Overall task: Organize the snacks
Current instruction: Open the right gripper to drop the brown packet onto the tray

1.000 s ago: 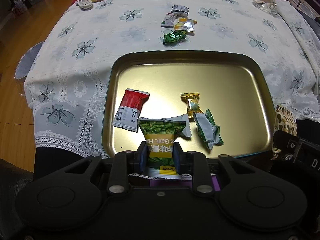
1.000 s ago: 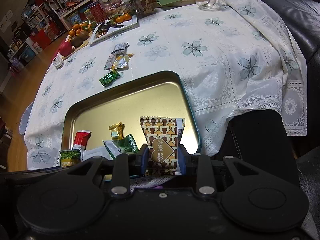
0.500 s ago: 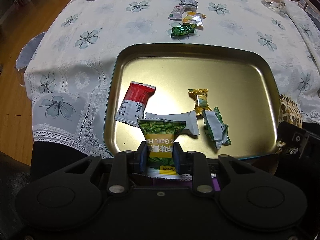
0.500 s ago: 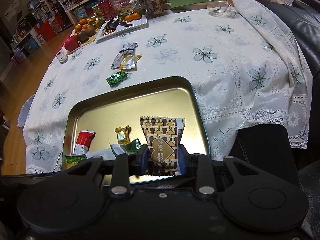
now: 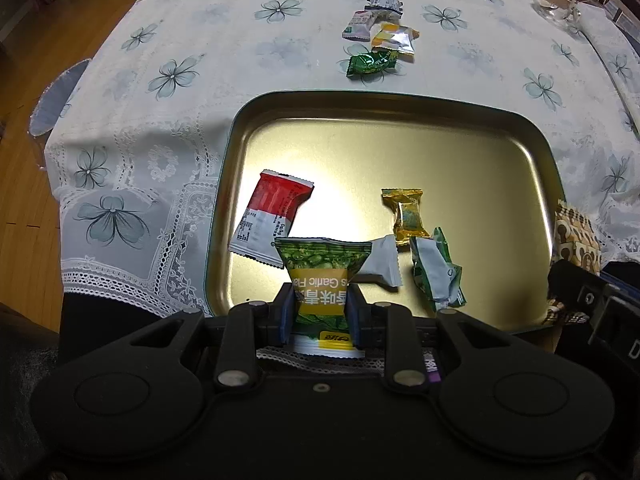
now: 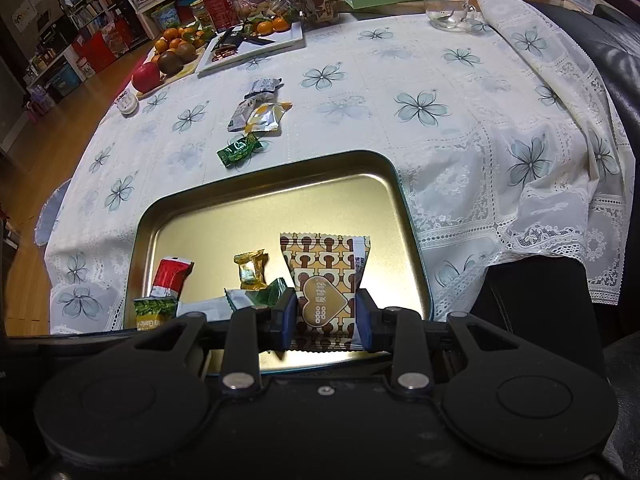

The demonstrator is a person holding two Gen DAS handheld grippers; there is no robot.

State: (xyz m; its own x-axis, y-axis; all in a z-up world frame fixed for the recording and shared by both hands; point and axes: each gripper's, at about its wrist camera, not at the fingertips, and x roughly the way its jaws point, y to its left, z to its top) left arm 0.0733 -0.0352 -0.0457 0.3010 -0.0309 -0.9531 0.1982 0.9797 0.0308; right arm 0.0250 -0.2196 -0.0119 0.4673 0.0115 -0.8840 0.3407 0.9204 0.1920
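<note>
My left gripper (image 5: 319, 306) is shut on a green and yellow garlic-pea packet (image 5: 320, 272), held above the near edge of the gold tray (image 5: 384, 106). My right gripper (image 6: 325, 314) is shut on a brown patterned packet (image 6: 325, 276) above the tray's (image 6: 276, 164) near right part. In the tray lie a red and white packet (image 5: 272, 216), a yellow candy (image 5: 408, 214), a white packet (image 5: 382, 262) and a green and white wrapper (image 5: 436, 274). Several loose snacks lie beyond the tray: a green candy (image 5: 370, 63), a yellow and silver packet (image 5: 394, 38) and two grey packets (image 5: 358, 24).
The table has a white flowered cloth (image 6: 440, 80). At the far end are a fruit board (image 6: 168, 56), a white plate (image 6: 256, 44), jars and a glass cup (image 6: 448, 12). A black sofa (image 6: 608, 40) is at the right. The wooden floor (image 5: 24, 80) is to the left.
Both grippers have moved forward and a little higher over the tray, each still holding its packet. The white packet in the tray is more uncovered.
</note>
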